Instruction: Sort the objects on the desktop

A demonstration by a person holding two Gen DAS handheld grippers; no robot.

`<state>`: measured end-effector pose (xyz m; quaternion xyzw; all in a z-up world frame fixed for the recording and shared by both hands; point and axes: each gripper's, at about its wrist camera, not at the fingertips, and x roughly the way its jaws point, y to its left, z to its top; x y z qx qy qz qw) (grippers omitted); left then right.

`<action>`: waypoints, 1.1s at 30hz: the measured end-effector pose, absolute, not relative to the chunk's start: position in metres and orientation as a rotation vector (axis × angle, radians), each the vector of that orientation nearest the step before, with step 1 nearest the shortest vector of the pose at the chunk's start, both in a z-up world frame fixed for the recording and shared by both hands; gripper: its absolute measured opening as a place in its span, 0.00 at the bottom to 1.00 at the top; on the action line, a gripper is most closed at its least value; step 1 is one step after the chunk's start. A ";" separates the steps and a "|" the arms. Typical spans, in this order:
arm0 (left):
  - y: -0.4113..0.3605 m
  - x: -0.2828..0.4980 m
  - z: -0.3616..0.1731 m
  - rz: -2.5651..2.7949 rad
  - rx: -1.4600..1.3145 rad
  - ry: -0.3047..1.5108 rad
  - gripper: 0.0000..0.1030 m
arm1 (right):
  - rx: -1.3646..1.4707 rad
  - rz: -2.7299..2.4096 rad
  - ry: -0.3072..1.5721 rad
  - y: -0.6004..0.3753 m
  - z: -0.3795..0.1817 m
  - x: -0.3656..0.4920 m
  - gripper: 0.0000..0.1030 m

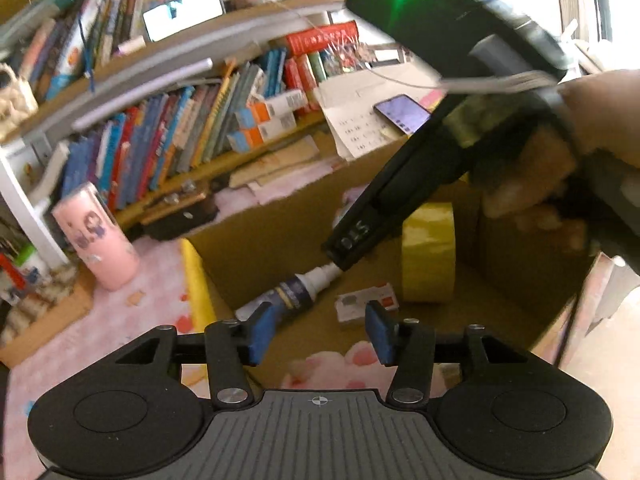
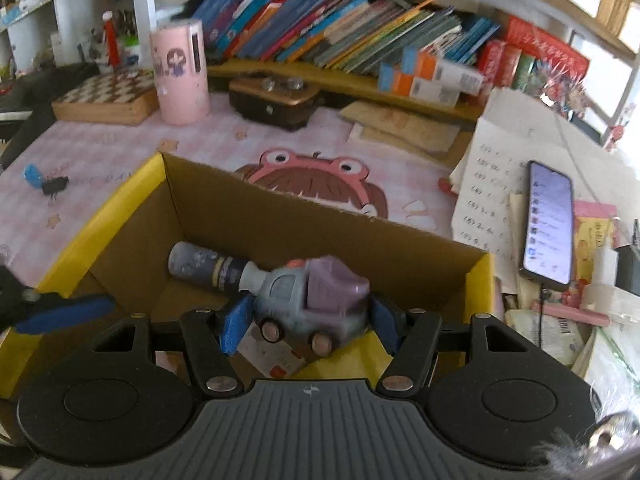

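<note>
My left gripper [image 1: 320, 334] stands open over the cardboard box [image 1: 260, 236], with nothing between its blue pads. Below it, a dark spray bottle [image 1: 296, 292] with a white nozzle lies on the box floor, beside a small card [image 1: 366, 302] and a yellow tape roll [image 1: 428, 252]. My right gripper [image 2: 308, 320] is shut on a grey and purple toy truck [image 2: 312, 300], held over the near part of the box [image 2: 320, 220]. The bottle [image 2: 208, 266] lies behind the truck. A blue finger of the left gripper [image 2: 68, 314] shows at the left edge.
A pink cylinder cup [image 2: 182, 76], a chessboard [image 2: 108, 96] and a dark wooden case [image 2: 276, 104] stand behind the box on the pink mat. A lit phone [image 2: 550, 224] lies on papers [image 2: 488, 184] at the right. Books [image 2: 340, 28] fill the shelf behind.
</note>
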<state>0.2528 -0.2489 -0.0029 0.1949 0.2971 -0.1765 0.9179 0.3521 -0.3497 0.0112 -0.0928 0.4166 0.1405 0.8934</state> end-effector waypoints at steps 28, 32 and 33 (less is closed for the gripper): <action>-0.176 0.178 0.034 -0.202 0.161 0.475 0.90 | -0.003 0.152 0.588 -0.385 0.064 0.234 0.82; -0.169 0.162 0.032 -0.225 0.163 0.461 0.92 | 0.021 0.102 0.555 -0.390 0.063 0.201 0.83; -0.168 0.159 0.032 -0.232 0.163 0.459 0.93 | 0.026 0.090 0.551 -0.390 0.062 0.194 0.83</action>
